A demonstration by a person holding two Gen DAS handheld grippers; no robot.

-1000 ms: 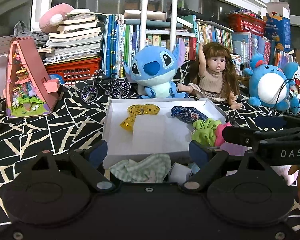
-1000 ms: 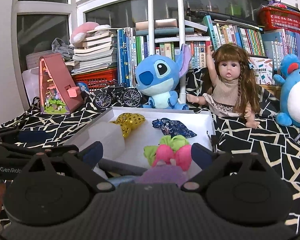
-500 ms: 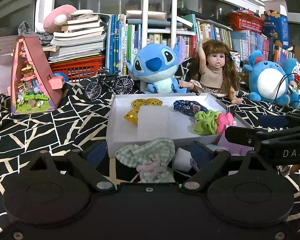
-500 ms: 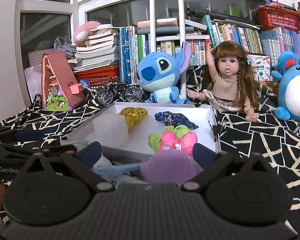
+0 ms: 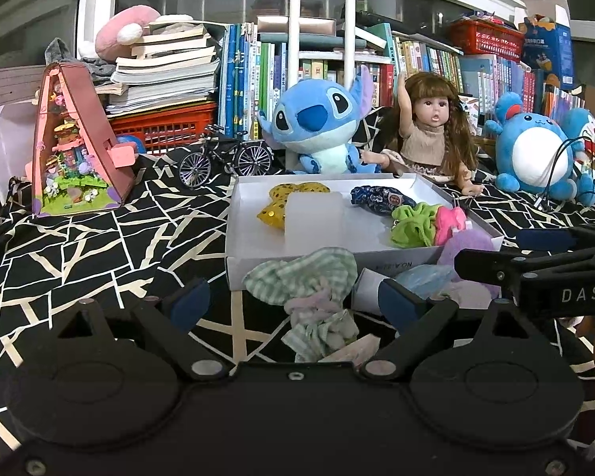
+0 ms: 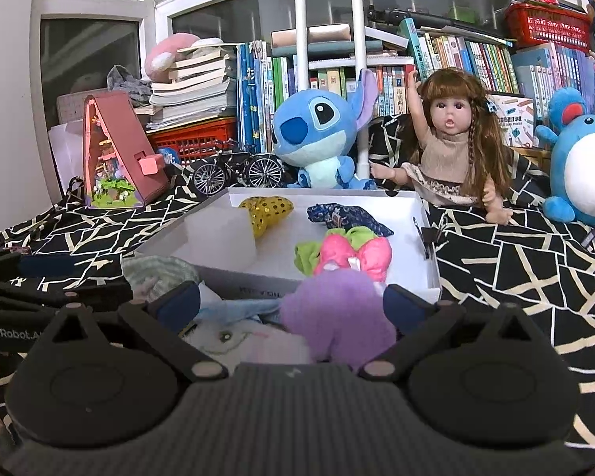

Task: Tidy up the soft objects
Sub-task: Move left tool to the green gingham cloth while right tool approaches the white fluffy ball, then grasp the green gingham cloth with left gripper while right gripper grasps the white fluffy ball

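Note:
A white shallow box (image 5: 254, 254) (image 6: 430, 273) holds a yellow sequin bow (image 5: 285, 198), a dark blue scrunchie (image 5: 377, 198), a green scrunchie (image 5: 412, 226), a pink bow (image 6: 353, 254) and a white block (image 5: 313, 218). In front of the box lie a green checked cloth (image 5: 309, 277), a purple fluffy piece (image 6: 337, 317) and pale blue and white soft items (image 6: 238, 325). My left gripper (image 5: 293, 301) is open around the checked cloth. My right gripper (image 6: 291, 303) is open around the purple piece and the pale items.
A Stitch plush (image 5: 317, 127), a doll (image 5: 432, 127), a blue round plush (image 5: 535, 154), a model bicycle (image 5: 226, 158) and a pink triangular toy house (image 5: 75, 142) stand behind the box. Bookshelves and a red crate line the back. A black-and-white cloth covers the table.
Both grippers have pulled back from the box. The checked cloth and the purple piece now show more fully between the open fingers.

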